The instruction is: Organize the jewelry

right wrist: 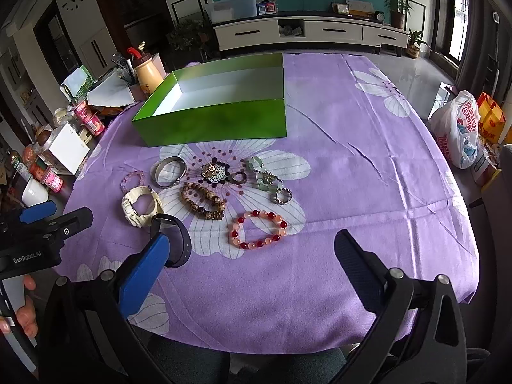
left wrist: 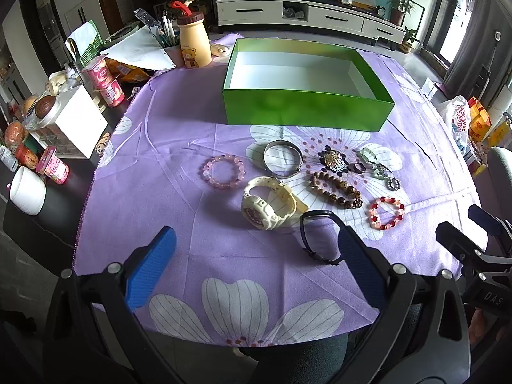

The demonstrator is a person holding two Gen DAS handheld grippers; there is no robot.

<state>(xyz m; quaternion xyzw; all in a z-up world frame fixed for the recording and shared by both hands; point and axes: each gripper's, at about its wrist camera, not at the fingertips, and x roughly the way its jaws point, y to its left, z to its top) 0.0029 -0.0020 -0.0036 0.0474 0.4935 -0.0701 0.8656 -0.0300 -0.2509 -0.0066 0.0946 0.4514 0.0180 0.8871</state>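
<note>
An empty green box [left wrist: 307,108] [right wrist: 217,121] stands at the back of the purple flowered cloth. In front of it lie a pink bead bracelet [left wrist: 223,171], a silver bangle [left wrist: 283,159], a cream watch [left wrist: 270,203] [right wrist: 139,204], a brown bead bracelet [left wrist: 336,189] [right wrist: 203,200], a black band [left wrist: 316,236] [right wrist: 174,240], a red and pink bead bracelet [left wrist: 385,212] [right wrist: 258,228], a brooch [left wrist: 336,161] and small rings. My left gripper [left wrist: 256,243] is open and empty above the cloth's near side. My right gripper [right wrist: 249,249] is open and empty, near the red bracelet.
The table's left side is crowded: a bear bottle [left wrist: 193,40], yoghurt cups [left wrist: 107,80], a white box [left wrist: 72,121], a white mug [left wrist: 27,192]. A plastic bag [right wrist: 457,128] sits off the right edge. The cloth [right wrist: 368,160] hangs over the near edge.
</note>
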